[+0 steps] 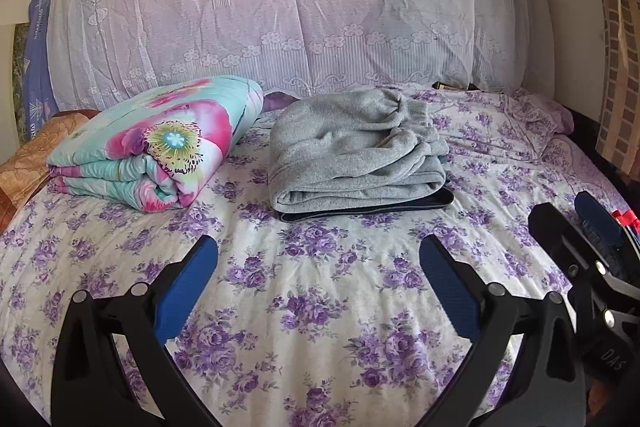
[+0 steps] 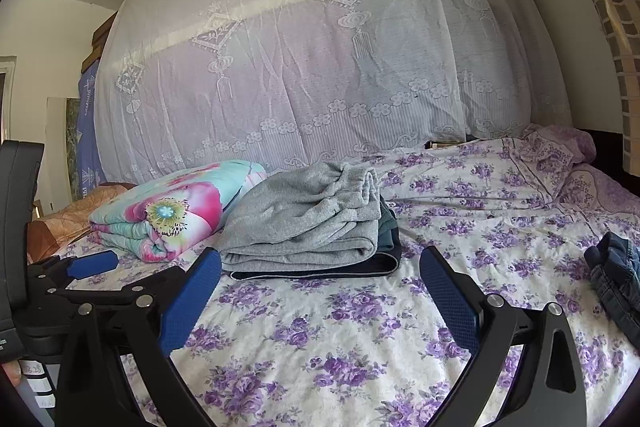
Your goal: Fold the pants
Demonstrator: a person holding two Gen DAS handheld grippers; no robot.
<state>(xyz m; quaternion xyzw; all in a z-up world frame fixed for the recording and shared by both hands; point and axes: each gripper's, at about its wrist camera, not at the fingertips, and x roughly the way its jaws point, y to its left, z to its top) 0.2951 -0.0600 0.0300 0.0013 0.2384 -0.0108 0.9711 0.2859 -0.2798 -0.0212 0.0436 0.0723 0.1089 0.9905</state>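
- Landmark: the folded grey pants [image 1: 356, 151], lying on the bed [image 1: 320, 307] atop a dark folded garment [image 1: 368, 209] (only its edge shows beneath).
- Left of the grey pants, just beside them, lies a folded floral quilt [image 1: 160, 147]; behind them hangs a lace curtain [image 1: 280, 7].
- Well to the right of the grey pants, at the bed's near right side, lies a crumpled pair of dark denim pants [image 2: 618, 279], unfolded; by my judgement the next piece to fold.
- Left claw [image 1: 318, 287]: jaws wide, nothing held, hovering over bare sheet in front of the grey pants, apart from them.
- Right claw [image 2: 320, 291]: jaws wide too, empty, likewise in front of the grey pants and clear of them.
- Key relation: the denim lies to the right of both claws, and the right claw is nearer.
- The denim's long axis cannot be told; it is bunched and cut by the frame edge.
- Judgement: the grey pair looks finished; the next move likely calls for a rightward reach, then spreading the denim flat.
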